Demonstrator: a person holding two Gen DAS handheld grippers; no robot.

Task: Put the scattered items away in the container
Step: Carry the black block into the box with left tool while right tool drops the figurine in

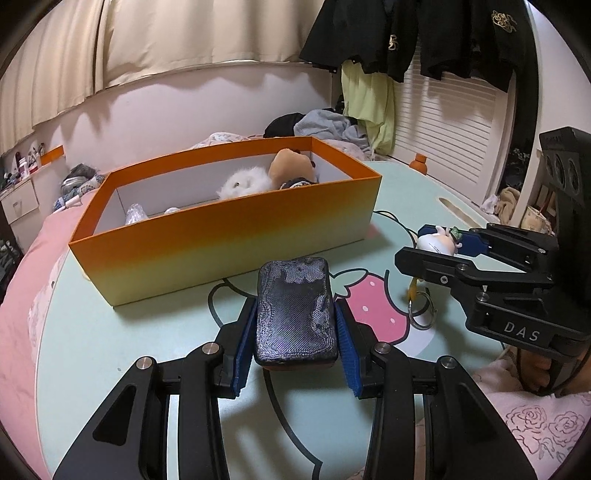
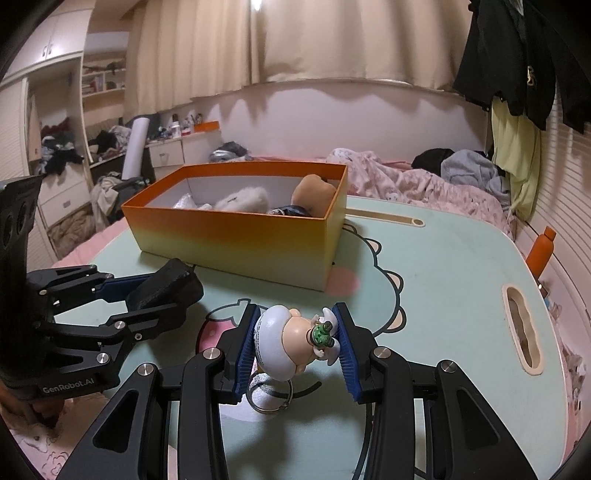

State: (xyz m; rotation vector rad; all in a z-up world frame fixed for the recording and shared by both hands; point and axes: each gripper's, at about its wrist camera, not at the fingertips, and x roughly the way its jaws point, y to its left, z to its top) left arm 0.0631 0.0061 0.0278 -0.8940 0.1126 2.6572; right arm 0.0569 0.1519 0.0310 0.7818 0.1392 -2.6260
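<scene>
My left gripper (image 1: 296,301) is shut on a black rounded block (image 1: 295,325), its blue pads pressing both sides, just in front of the orange box (image 1: 229,251). In the box lie a white fluffy toy (image 1: 240,182), a tan plush (image 1: 291,164) and a clear crinkled item (image 1: 135,214). My right gripper (image 2: 297,310) is shut on a white figurine keychain (image 2: 291,343), whose key ring (image 2: 269,395) hangs beneath. The right wrist view has the left gripper (image 2: 184,284) and its block (image 2: 162,288) at the left, near the box (image 2: 236,240). At the right of the left wrist view, the right gripper (image 1: 412,243) grips the figurine (image 1: 441,240).
The mint-green table (image 2: 443,277) with a cartoon print has a handle slot (image 2: 522,332) at its right. An orange bottle (image 2: 541,251) stands past the right edge. Pink bedding (image 2: 406,181) and piled clothes lie behind; dark garments (image 1: 406,33) hang overhead.
</scene>
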